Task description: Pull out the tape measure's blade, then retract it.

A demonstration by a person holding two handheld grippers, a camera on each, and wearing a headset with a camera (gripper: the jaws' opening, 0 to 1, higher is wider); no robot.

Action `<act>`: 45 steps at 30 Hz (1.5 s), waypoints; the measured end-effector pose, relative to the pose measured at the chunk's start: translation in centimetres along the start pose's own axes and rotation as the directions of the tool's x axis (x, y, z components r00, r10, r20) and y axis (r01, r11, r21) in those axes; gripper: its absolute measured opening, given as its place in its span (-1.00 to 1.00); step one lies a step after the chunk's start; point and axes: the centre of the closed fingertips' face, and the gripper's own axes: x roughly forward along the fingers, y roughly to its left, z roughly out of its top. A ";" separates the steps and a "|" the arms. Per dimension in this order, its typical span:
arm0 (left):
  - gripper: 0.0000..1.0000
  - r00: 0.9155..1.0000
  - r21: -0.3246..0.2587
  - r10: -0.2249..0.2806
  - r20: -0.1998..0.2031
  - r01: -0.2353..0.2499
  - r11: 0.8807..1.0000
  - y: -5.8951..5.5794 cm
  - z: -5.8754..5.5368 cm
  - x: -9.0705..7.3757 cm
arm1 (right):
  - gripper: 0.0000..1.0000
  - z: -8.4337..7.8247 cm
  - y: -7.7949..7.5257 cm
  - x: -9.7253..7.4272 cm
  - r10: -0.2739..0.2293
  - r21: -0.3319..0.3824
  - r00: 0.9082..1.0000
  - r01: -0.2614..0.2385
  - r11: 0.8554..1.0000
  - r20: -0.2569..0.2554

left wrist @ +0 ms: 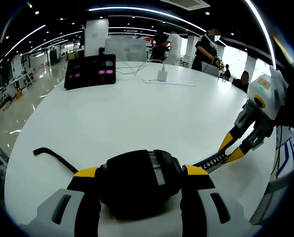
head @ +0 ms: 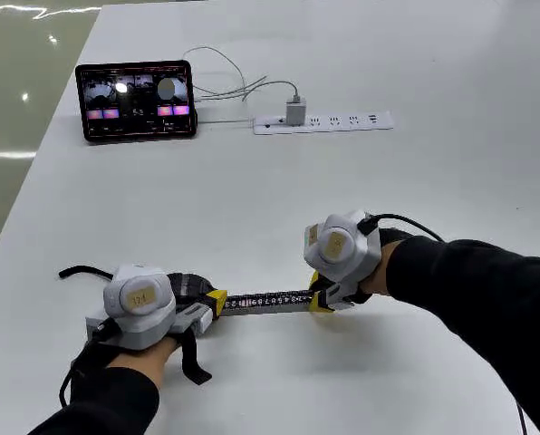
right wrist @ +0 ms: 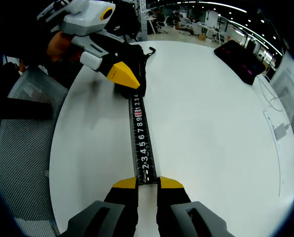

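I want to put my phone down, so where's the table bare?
Bare: the wide stretch from tablet and power strip down to the blade. Crowded: the near edge, where the left tool holds the tape measure and the right tool the blade.

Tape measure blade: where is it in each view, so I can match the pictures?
Head view: the blade lies low centre, stretched between the left gripper and the right gripper.
Left gripper view: the blade is lower right, running from the black case toward the right gripper.
Right gripper view: the blade runs up the middle from the jaws.
Shared landmark: the tablet.
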 end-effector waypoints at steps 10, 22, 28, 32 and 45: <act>0.21 1.000 -0.004 -0.001 -0.001 0.001 1.000 0.0 0.0 0.0 | -0.81 0.4 0.1 0.1 0.000 -0.001 1.000 0.000 1.000 0.005; 0.22 1.000 -0.001 0.001 0.001 -0.001 1.000 0.0 0.0 0.1 | -0.81 0.7 0.2 0.3 -0.002 -0.001 1.000 0.002 1.000 0.006; 0.22 1.000 0.005 0.004 0.004 -0.004 1.000 0.0 0.0 0.1 | -0.81 1.0 0.2 0.4 -0.001 0.000 1.000 0.001 1.000 0.010; 0.22 1.000 0.006 0.004 0.007 -0.004 1.000 0.0 0.0 0.1 | -0.81 1.1 0.2 0.5 -0.002 -0.001 1.000 0.002 1.000 0.011; 0.21 1.000 0.003 0.002 0.003 -0.002 1.000 0.0 0.0 0.1 | -0.81 1.8 0.3 0.9 0.004 0.001 1.000 -0.004 1.000 0.019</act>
